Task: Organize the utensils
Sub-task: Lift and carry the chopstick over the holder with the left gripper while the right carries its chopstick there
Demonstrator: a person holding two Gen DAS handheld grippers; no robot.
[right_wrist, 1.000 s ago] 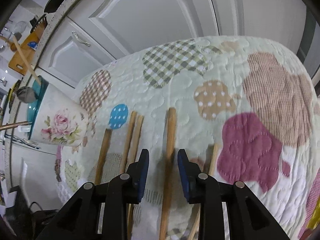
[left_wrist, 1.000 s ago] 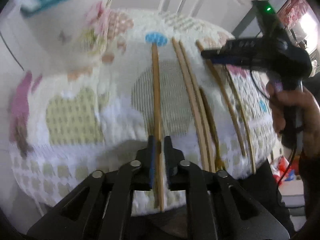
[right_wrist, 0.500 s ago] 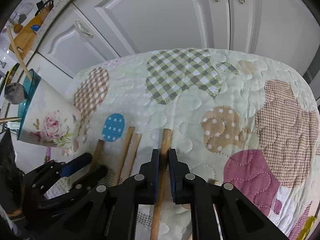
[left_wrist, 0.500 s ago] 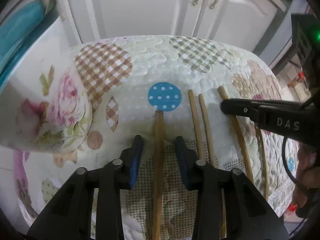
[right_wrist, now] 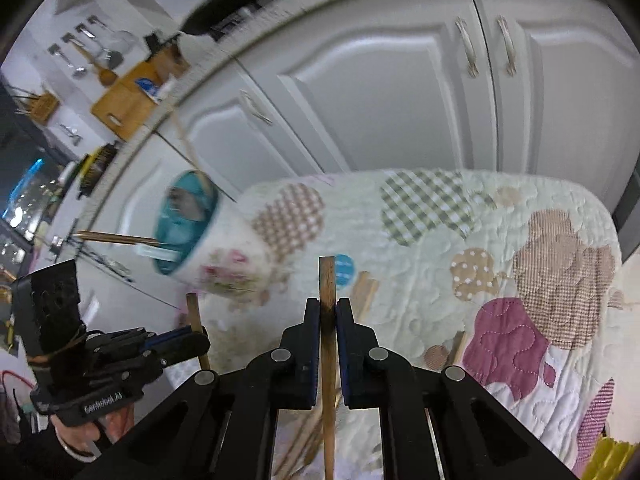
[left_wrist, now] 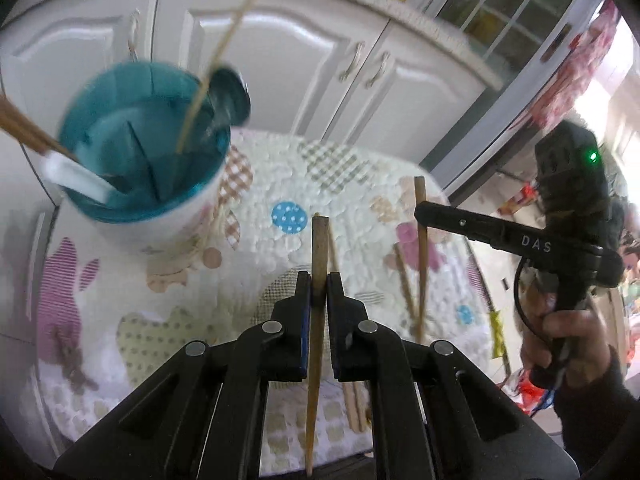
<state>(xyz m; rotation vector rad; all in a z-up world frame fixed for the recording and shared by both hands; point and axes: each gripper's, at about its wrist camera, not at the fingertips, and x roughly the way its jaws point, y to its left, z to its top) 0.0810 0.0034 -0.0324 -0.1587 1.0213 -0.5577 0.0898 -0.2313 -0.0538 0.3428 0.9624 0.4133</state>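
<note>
Both tools have lifted off the tabletop (left_wrist: 360, 184), the left tool (left_wrist: 319, 288) and right tool (right_wrist: 328, 312) each clamped on 1 chopstick (left_wrist: 318, 248), ready for the cup (left_wrist: 144, 168).

Both grippers now clamp and lift: the left gripper (left_wrist: 319, 290) carries its chopstick (left_wrist: 318, 264) off the quilted cloth (left_wrist: 352, 184), and the right gripper (right_wrist: 328, 316) raises another chopstick (right_wrist: 327, 280) clear of that cloth.

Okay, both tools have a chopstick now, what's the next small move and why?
Probably carry both chopsticks over the cup and lower them in. The left tool and the right tool each pinch one, lifted off the quilt; the cup already holds utensils.
</note>
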